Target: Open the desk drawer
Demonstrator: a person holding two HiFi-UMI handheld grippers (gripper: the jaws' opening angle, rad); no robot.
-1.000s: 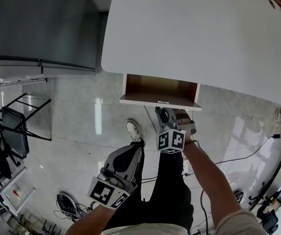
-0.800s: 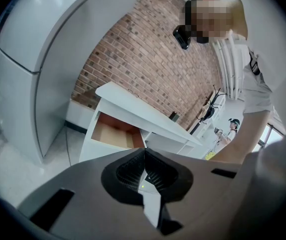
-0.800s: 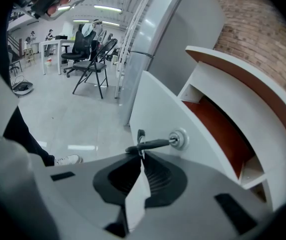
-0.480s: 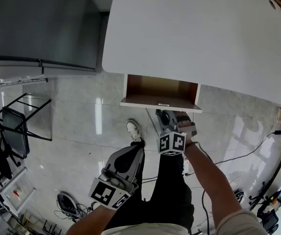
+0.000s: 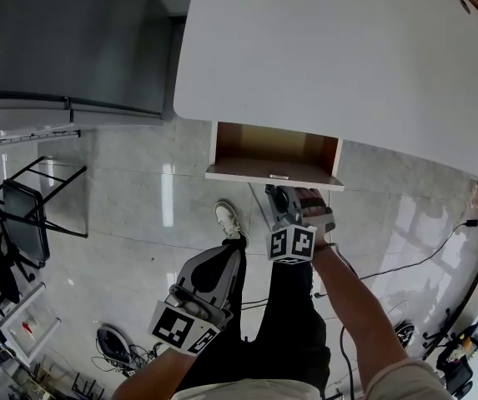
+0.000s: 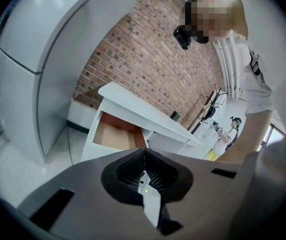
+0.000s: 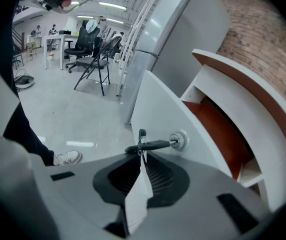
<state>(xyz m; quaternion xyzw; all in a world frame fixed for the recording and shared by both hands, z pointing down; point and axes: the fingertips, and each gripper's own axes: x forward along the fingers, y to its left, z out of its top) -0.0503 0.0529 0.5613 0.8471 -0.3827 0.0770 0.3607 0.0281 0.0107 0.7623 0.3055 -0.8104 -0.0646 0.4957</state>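
The white desk drawer point(image 5: 272, 172) with its brown inside is already standing open. The right gripper point(image 7: 142, 156) is pinching the drawer's black key point(image 7: 150, 145), while the left gripper point(image 6: 143, 173) is idling nearby, clenched and empty.

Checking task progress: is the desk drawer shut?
No, the drawer stands pulled out from under the desk, its brown inside open to the head view.

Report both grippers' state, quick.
Left gripper: shut, nothing between its jaws.
Right gripper: shut on the key that sticks out of the drawer front's lock.
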